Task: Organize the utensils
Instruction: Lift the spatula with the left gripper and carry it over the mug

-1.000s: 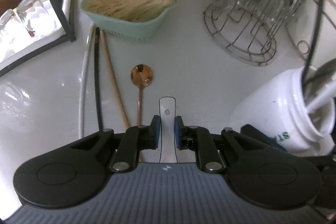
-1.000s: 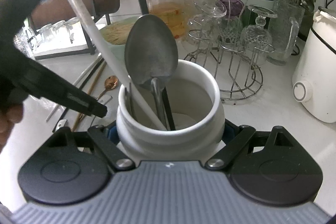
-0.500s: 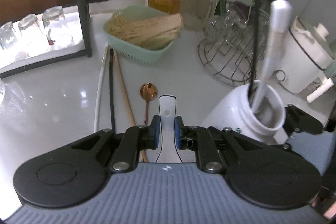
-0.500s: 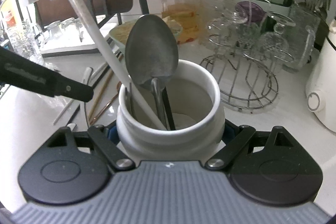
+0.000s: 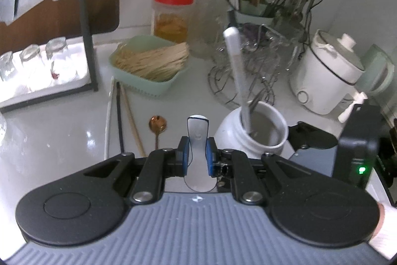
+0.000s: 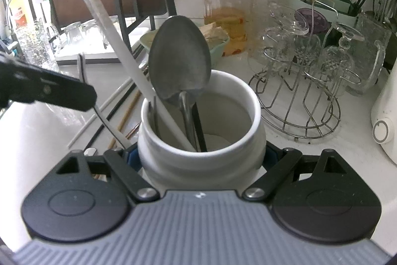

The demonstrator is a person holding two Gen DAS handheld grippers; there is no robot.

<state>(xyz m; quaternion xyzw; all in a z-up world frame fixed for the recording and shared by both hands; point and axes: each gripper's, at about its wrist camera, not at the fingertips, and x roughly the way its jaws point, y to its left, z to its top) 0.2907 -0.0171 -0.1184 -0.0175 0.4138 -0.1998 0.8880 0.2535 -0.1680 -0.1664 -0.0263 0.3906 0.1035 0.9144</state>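
The desk [image 5: 62, 131] carries everything; the white jar [image 6: 198, 140] serves as the landmark for all positions below.

**Jar.** The right tongs [image 6: 199, 160] are clamped on the jar's neck, one pad on each side, holding it upright. Inside stand a large steel spoon [image 6: 180, 66], a long white handle [image 6: 106, 24] leaning left, and a thin dark utensil. Judgement: keep the jar level and motionless so its mouth presents a fixed target.

**Spatula.** The left tongs [image 5: 197, 153] are closed on a flat white spatula [image 5: 197, 126] with a dark edge line; its rounded end projects forward, just left of the jar. Judgement: this is the item in hand, and the step is to deliver it into the jar. Bring it above the rim, turn it to vertical, and lower it into the open right half of the mouth, away from the spoon bowl and the leaning handle. Part the tongs only once the lower end is inside the wall.

**Remaining utensils.** Left of the jar on the desk lie a copper spoon [image 5: 157, 124] and, farther left, three chopsticks [image 5: 119, 111]: white, black and wooden. Judgement: these look to be still to collect.

**Risk.** Contact with the leaning handle could tip the contents.
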